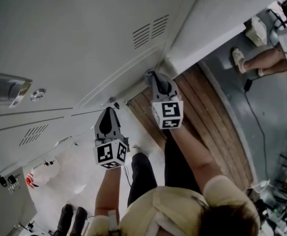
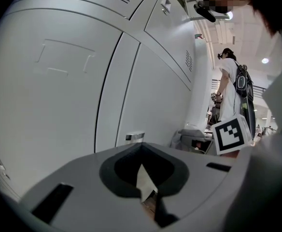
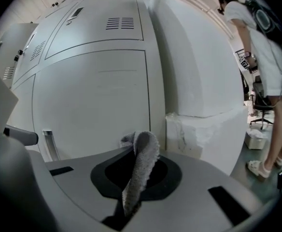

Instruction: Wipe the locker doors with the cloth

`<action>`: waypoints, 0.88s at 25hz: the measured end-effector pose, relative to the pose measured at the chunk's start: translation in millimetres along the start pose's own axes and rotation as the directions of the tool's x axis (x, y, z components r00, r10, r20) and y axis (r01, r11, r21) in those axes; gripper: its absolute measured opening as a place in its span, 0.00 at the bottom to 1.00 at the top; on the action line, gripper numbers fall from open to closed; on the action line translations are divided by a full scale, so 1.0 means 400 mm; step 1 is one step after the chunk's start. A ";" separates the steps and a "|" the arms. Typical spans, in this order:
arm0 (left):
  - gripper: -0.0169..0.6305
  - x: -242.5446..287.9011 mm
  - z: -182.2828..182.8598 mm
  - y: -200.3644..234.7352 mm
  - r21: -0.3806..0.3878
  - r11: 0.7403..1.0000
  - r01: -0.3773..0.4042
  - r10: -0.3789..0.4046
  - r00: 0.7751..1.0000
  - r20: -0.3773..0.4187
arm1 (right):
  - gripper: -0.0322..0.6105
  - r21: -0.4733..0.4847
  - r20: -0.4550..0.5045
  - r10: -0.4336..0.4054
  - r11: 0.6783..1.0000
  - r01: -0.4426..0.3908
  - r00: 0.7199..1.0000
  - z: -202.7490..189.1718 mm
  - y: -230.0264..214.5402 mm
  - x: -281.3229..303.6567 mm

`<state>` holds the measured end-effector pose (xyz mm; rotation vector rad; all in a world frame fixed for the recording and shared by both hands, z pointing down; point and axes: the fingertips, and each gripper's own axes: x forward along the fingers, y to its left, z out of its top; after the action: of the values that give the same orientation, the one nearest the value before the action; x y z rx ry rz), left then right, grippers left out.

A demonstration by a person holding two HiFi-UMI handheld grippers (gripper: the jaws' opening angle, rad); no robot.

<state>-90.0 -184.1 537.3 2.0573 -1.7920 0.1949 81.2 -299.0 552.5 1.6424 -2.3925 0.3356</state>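
The grey locker doors [image 1: 84, 33] fill the left of the head view. My right gripper [image 1: 151, 75] is shut on a grey knitted cloth [image 3: 145, 153], whose folded end sticks up from the jaws close to the lower locker door [image 3: 92, 100]. Whether the cloth touches the door cannot be told. My left gripper [image 1: 109, 111] is lower and to the left, its jaws together and holding nothing, pointing at a door [image 2: 49, 81] near a metal handle [image 2: 134, 136]. The right gripper's marker cube [image 2: 232, 134] shows in the left gripper view.
A white pillar [image 3: 199, 71] stands right of the lockers, above a wooden floor strip [image 1: 207, 117]. Another person [image 3: 271, 47] stands at the right. A cable [image 1: 254, 117] runs over the grey floor. One locker door [image 1: 6, 205] hangs ajar at the lower left.
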 end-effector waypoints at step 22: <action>0.01 -0.062 -0.030 0.050 -0.013 1.000 -0.007 0.007 1.000 -0.015 | 0.07 0.051 -0.010 0.045 0.998 -0.045 0.999 -0.064 0.114 -0.119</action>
<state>-111.7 -158.7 543.2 2.0352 -1.7874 0.1998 56.6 -233.0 559.4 1.6053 -2.4350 0.4156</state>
